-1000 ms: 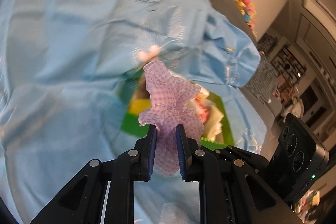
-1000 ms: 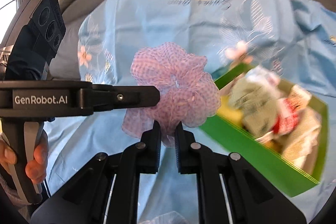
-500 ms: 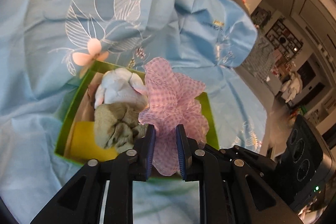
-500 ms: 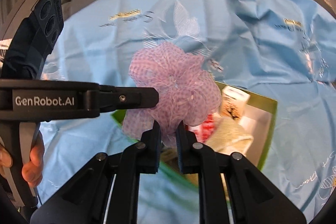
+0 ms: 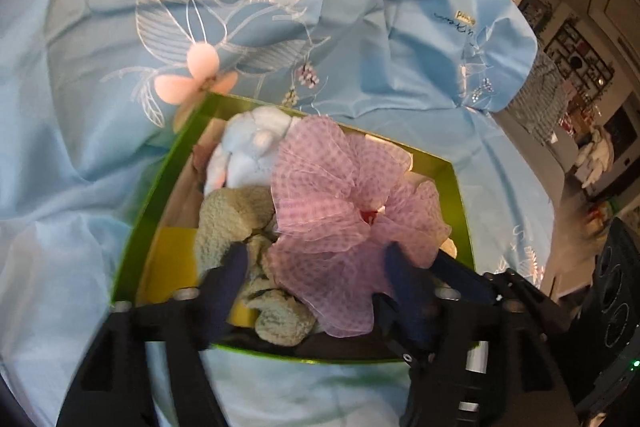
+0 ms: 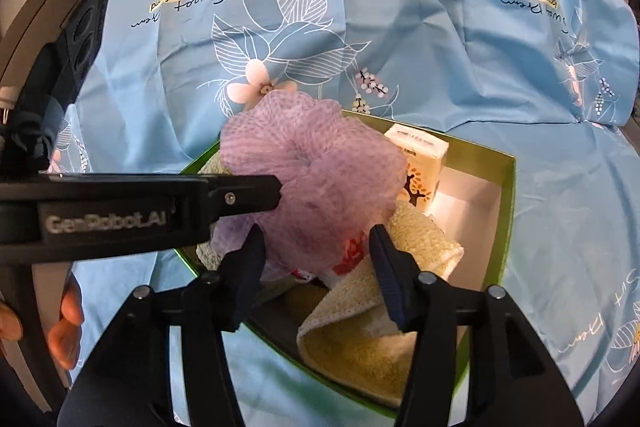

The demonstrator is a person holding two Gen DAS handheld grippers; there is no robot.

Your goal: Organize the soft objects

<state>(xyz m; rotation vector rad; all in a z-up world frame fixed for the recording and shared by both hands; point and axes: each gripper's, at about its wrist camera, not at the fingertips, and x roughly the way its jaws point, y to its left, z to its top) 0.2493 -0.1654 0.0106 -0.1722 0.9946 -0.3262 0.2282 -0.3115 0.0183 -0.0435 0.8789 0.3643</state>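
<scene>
A purple mesh bath puff [image 5: 340, 211] rests on top of the soft things in a green box [image 5: 160, 187]. My left gripper [image 5: 316, 263] straddles its lower edge, jaws opening, pads clear of the mesh. In the right wrist view the puff [image 6: 312, 163] sits over the near left corner of the box [image 6: 508, 211]. My right gripper [image 6: 316, 239] is just below it, its jaws also opening and not pressing on it. A left gripper finger [image 6: 248, 193] reaches in from the left and touches the puff's side.
The box also holds a pale blue cloth [image 5: 248, 147], a grey-green towel [image 5: 228, 223], a beige towel [image 6: 360, 327] and a tissue pack [image 6: 420, 167]. A light blue flowered sheet [image 6: 400, 27] lies under the box. A person's hand [image 6: 64, 323] grips the left handle.
Both grippers carried the puff from over the sheet to over the green box and lower. Both pairs of jaws, shut on the puff before, now stand apart and the puff lies in the box.
</scene>
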